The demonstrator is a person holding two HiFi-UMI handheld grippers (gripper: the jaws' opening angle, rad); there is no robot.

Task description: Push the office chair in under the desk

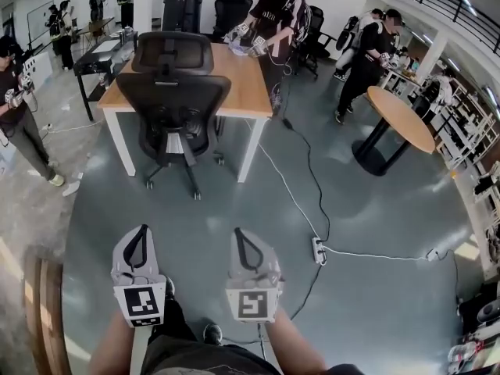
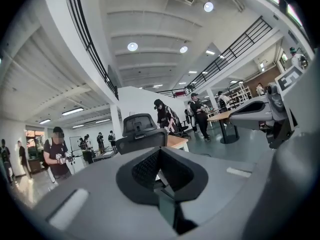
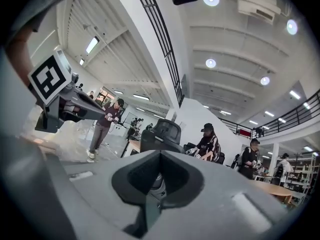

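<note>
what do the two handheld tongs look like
They match. The left tongs and right tongs each have a light grey, wedge-shaped body that narrows to a black, loop-shaped tip. At the rear of each sits a cube with black-and-white square markers. No sleeves show on the forearms behind them.

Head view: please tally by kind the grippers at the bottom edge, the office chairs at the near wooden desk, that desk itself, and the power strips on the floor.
grippers: 2, the left gripper and the right gripper
office chair: 1
wooden desk: 1
power strip: 1
total: 5
</note>
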